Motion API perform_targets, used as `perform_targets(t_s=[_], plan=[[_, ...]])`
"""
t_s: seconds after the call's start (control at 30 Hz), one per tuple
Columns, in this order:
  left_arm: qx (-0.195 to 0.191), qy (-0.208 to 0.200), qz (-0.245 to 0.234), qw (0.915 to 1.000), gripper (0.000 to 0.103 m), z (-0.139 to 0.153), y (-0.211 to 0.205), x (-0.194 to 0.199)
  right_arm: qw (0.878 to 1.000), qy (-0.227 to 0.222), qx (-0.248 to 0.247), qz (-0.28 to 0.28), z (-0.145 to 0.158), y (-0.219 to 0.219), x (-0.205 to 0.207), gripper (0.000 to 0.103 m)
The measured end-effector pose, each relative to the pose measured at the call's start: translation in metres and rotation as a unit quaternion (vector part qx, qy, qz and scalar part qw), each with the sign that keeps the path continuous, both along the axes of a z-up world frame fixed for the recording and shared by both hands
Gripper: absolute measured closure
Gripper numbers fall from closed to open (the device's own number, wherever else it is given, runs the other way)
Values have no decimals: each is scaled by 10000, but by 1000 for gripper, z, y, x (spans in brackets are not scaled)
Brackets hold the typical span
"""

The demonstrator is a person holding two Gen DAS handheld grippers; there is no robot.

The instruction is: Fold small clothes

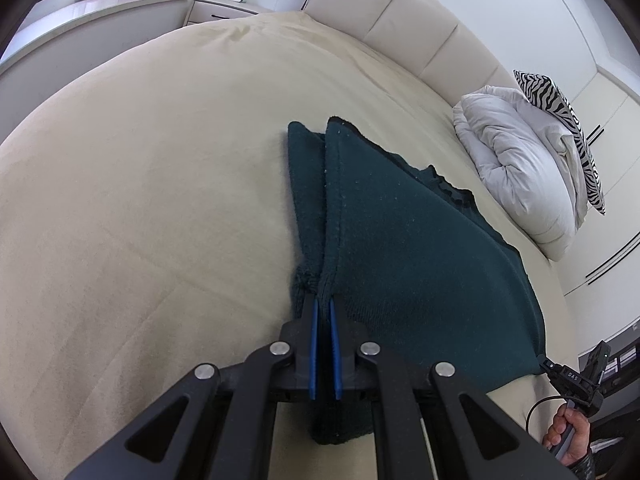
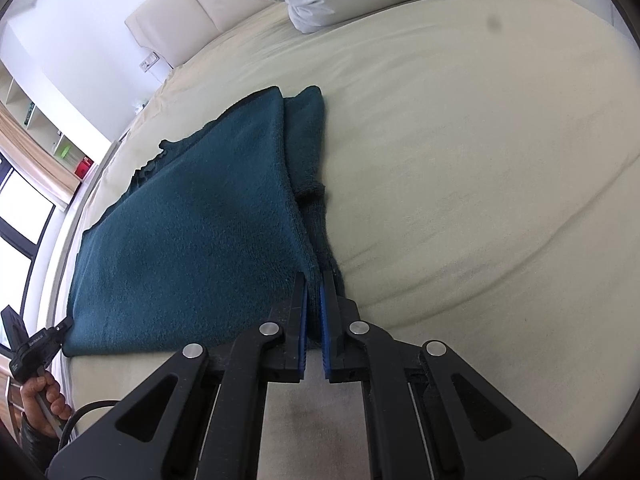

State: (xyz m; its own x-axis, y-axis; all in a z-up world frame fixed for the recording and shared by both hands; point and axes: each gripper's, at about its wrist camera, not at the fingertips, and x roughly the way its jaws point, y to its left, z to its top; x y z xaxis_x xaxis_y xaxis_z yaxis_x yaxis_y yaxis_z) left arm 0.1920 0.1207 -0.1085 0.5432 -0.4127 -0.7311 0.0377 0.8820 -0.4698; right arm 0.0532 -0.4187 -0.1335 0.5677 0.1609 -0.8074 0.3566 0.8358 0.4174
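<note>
My left gripper (image 1: 323, 304) is pinched tight on a bunched corner of the dark teal knit garment (image 1: 420, 248), blue pads nearly touching w/ fabric btwn them. Garment lies on the beige bed sheet (image 1: 140, 200), stretched flat twd my right side, folded edge running away from the fingers. Right gripper (image 2: 314, 280) is clamped on the opposite corner of the same garment (image 2: 192, 240), cloth squeezed btwn pads. White duvet (image 1: 520, 160) and zebra pillow (image 1: 560, 108) sit near the headboard (image 1: 400, 20).
</note>
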Motion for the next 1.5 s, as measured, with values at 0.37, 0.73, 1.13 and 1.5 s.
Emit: perform_targets(t_s=[0.37,0.73,1.13,1.5], plan=[[23,-18,21,10000,95,-2,-1,-2,9999,62,-97,44,1,4,0,99],[391,-517,115,9978,86,41,-9,-15,9991,-161,300,-237,14,-11,-10,93],[760,-1166,-211,9900,63,52,-101,54,9836,-1005,1225,862,55,64,104,46],[820,-958,-186,9918,64,6,-102,80,9484,-825,3063,-26,-59,45,169,103]])
